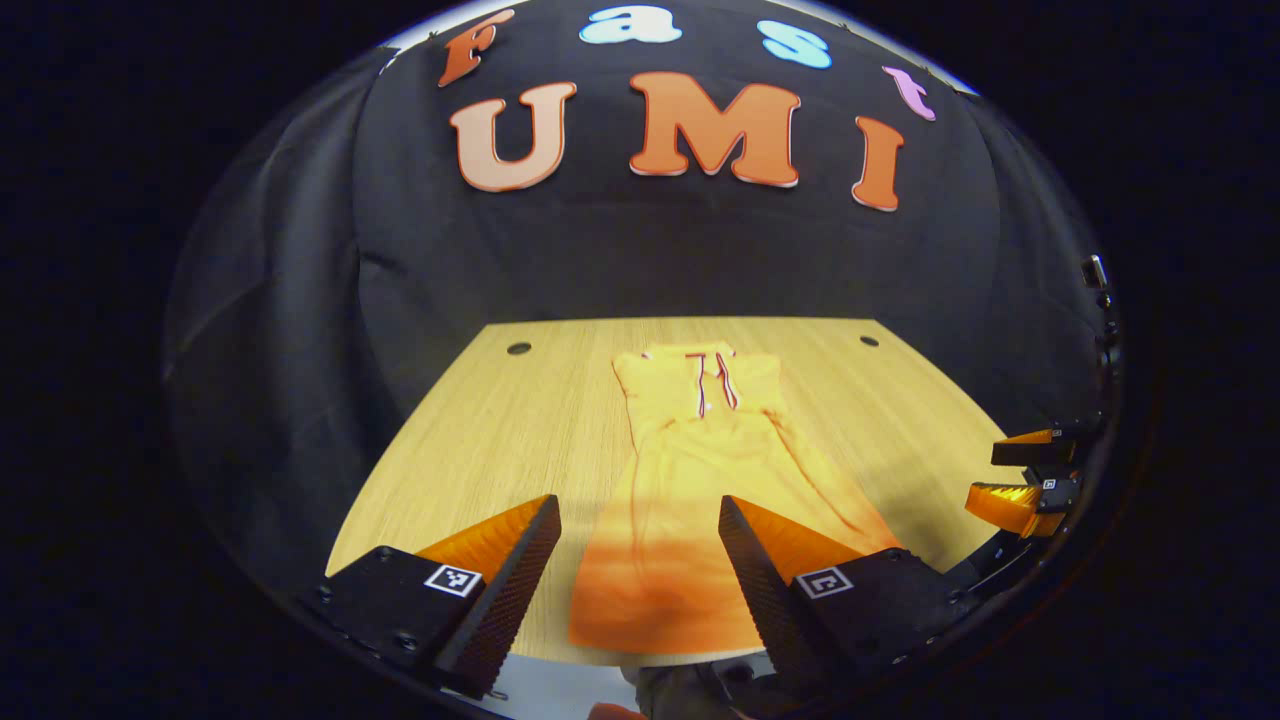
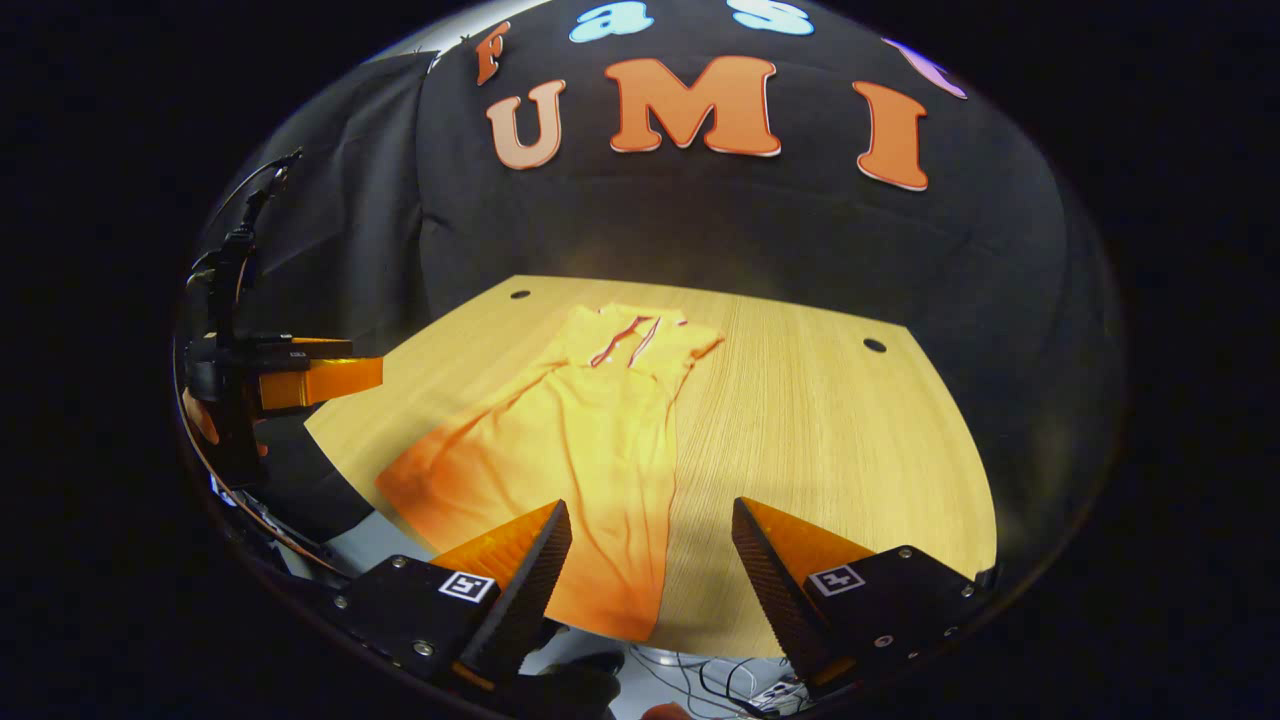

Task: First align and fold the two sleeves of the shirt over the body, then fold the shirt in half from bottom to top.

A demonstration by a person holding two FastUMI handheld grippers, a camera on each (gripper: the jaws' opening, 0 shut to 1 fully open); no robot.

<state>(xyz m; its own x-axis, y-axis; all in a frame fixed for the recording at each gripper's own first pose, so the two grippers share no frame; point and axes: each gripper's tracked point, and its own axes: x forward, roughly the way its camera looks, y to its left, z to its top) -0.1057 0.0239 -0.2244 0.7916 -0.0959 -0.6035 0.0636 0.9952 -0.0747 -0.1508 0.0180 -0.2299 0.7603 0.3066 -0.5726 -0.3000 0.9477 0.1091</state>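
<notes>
The shirt (image 1: pixel 690 480) carries red-and-white marks near the collar; they cannot be read as writing. It lies flat on the wooden table (image 1: pixel 480 420), sleeves folded over the body, collar at the far end. In the left gripper view, the left gripper (image 1: pixel 640 520) hangs above the near hem, fingers spread wide, empty. The right gripper (image 2: pixel 650 525), also wide and empty, hovers over the shirt's near right edge. The right gripper view adds cables (image 2: pixel 700 680) below the table edge.
</notes>
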